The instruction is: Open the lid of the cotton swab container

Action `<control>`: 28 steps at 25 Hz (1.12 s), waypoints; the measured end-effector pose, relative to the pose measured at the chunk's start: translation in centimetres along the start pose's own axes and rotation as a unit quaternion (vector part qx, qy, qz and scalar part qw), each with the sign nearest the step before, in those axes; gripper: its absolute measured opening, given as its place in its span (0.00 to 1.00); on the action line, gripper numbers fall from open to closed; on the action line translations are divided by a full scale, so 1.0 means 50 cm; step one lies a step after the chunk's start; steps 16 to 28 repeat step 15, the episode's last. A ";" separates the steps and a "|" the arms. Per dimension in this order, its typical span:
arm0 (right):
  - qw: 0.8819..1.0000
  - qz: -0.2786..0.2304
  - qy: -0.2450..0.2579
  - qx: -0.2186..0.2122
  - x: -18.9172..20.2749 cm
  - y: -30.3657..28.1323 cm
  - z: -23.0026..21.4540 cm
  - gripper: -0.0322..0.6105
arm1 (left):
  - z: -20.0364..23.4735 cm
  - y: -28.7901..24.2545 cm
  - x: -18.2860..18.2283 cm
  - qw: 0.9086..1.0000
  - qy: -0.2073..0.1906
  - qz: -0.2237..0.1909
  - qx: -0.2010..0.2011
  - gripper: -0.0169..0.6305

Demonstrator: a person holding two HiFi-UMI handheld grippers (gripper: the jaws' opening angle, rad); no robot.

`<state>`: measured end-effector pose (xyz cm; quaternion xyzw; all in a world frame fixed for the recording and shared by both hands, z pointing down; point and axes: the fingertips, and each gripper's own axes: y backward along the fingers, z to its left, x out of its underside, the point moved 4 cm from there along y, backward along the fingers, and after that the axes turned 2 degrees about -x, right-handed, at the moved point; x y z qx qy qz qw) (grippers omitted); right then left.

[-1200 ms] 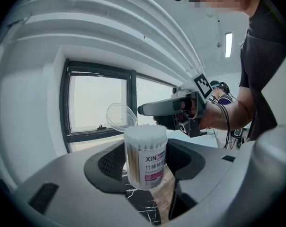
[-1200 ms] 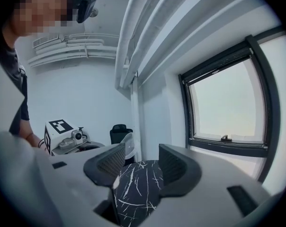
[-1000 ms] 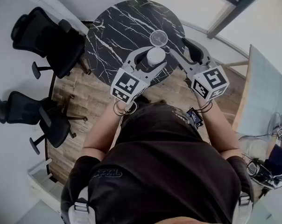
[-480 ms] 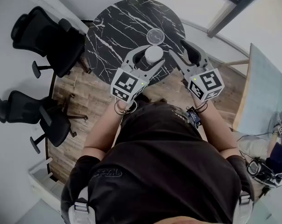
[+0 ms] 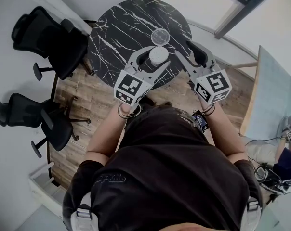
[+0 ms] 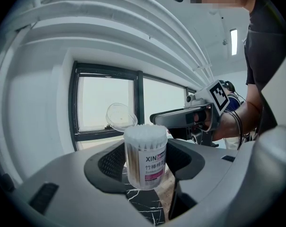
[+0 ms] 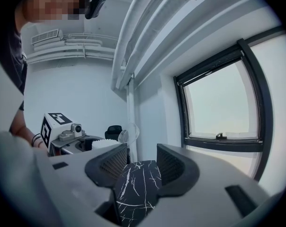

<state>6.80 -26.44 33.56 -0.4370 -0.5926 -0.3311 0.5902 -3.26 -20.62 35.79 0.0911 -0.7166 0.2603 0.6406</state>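
Two grippers are over the black marble table (image 5: 117, 29). The left gripper (image 5: 156, 57) has its jaws closed against the sides of the cotton swab container (image 6: 146, 159), which stands upright between the pads. The white swab tips (image 6: 145, 132) are exposed. The clear lid (image 6: 120, 117) is flipped open and tilts up just beyond the jaws at the container's far left edge. The right gripper (image 7: 137, 167) has its jaws fairly wide; they have just been closing, with only table surface between them. The container stands to their left, untouched by them.

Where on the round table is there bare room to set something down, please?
The far half of the table, beyond the open lid, is bare. The near edge is crowded: the left gripper holds the cotton swab container there.
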 end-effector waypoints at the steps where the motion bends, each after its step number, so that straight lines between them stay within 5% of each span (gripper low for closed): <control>1: 1.000 0.001 -0.001 0.000 0.001 0.000 -0.001 0.37 | 0.000 -0.001 0.001 1.000 0.000 0.000 0.000 0.42; 28: 1.000 0.000 0.006 -0.004 -0.006 -0.017 0.002 0.37 | 0.014 0.003 -0.003 1.000 -0.002 -0.001 -0.003 0.42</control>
